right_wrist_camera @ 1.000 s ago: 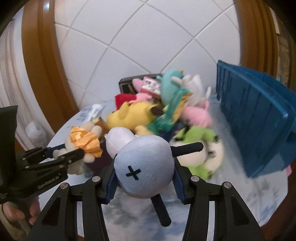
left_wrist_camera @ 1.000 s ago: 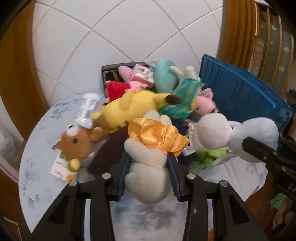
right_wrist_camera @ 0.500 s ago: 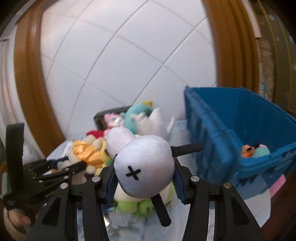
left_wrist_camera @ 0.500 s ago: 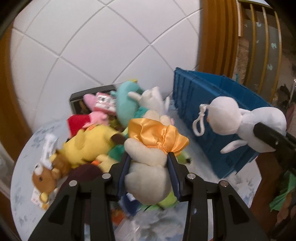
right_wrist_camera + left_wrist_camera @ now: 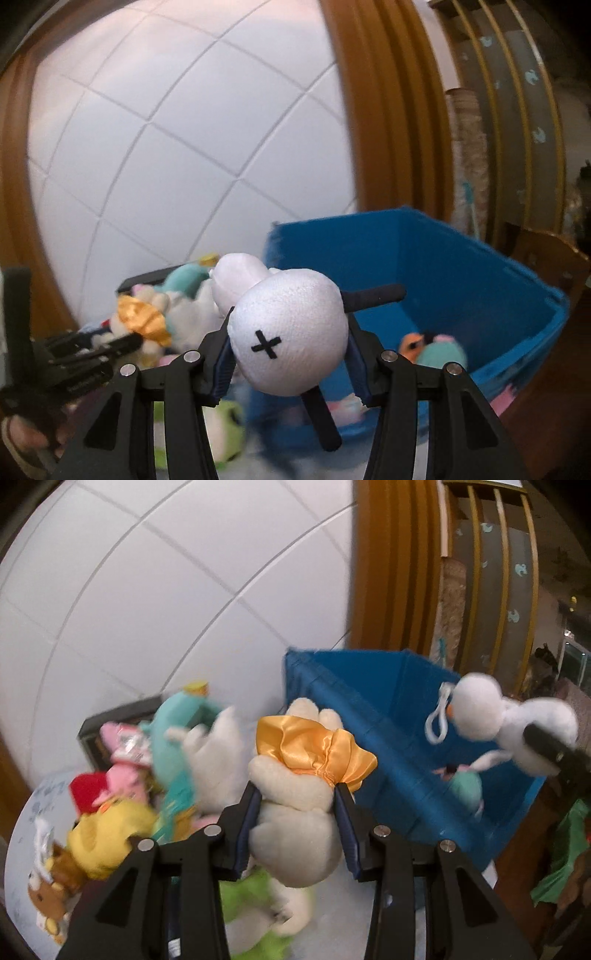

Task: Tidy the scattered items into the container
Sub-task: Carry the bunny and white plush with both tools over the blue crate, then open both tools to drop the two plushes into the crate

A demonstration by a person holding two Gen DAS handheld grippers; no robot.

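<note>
The left hand-held gripper point(image 5: 297, 825) is clamped on a cream plush toy point(image 5: 295, 834) with an orange satin ruffle, its blue pads pressing the toy's sides; the toy hangs in the air just left of the blue container's point(image 5: 388, 753) near wall. The right hand-held gripper point(image 5: 290, 354) is closed around a white plush toy point(image 5: 288, 332) with a black stitched cross and black limbs, holding it above the blue container's left rim. Inside the container lie a teal plush point(image 5: 439, 356) and an orange one. Left of the container, a heap of plush toys point(image 5: 166, 760) covers the table point(image 5: 26, 812), against a white tiled wall point(image 5: 166, 590).
</note>
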